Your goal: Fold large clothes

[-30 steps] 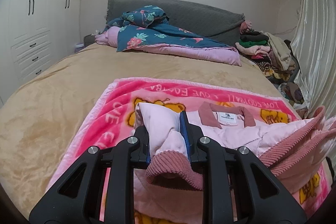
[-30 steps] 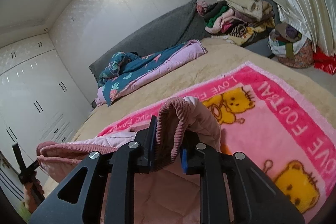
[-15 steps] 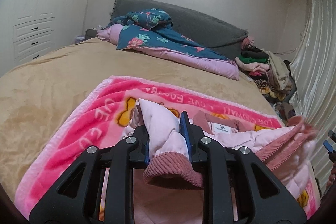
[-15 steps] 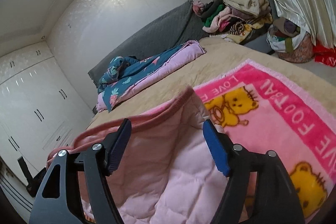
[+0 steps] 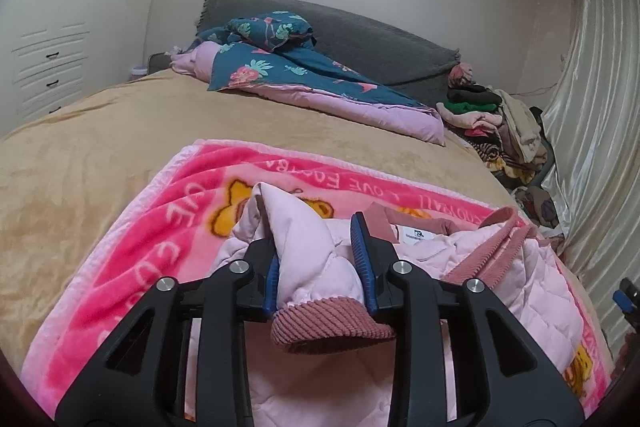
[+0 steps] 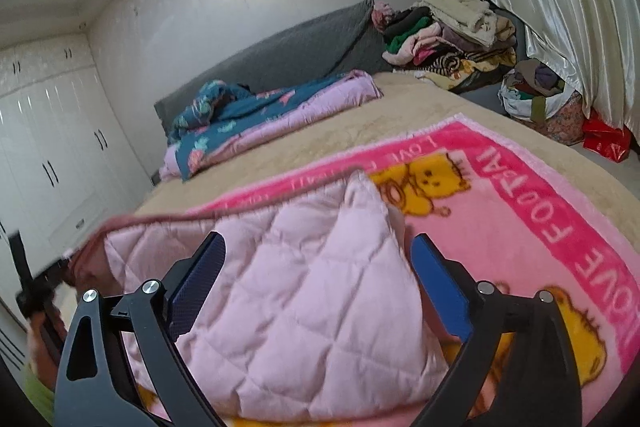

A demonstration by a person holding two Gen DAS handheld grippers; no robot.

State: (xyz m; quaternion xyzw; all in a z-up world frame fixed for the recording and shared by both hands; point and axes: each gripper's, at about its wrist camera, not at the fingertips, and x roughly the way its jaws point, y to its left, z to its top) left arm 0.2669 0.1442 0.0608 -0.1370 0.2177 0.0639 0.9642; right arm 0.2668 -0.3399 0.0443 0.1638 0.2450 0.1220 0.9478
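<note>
Lying across the lower middle of both views, a pale pink quilted jacket [image 5: 500, 291] is spread on a bright pink cartoon blanket [image 5: 132, 247], which is laid over the tan bed [image 5: 100, 147]. In the left wrist view, a sleeve [image 5: 308, 247] with a dusty-rose ribbed cuff [image 5: 328, 323] is seen between the blue pads of the left tool [image 5: 318, 247]; the jaws are opening, with the left pad on the fabric and a slight gap at the right pad. In the right wrist view, the right tool [image 6: 316, 267] is spread wide and opening further, its pads clear of the quilted corner lying between them. A teal floral quilt [image 5: 280, 67] is bunched at the upper centre against a grey headboard [image 5: 380, 43]. A clothes pile [image 6: 448, 31] is stacked at the upper right, beside cream curtains [image 6: 560, 7].
</note>
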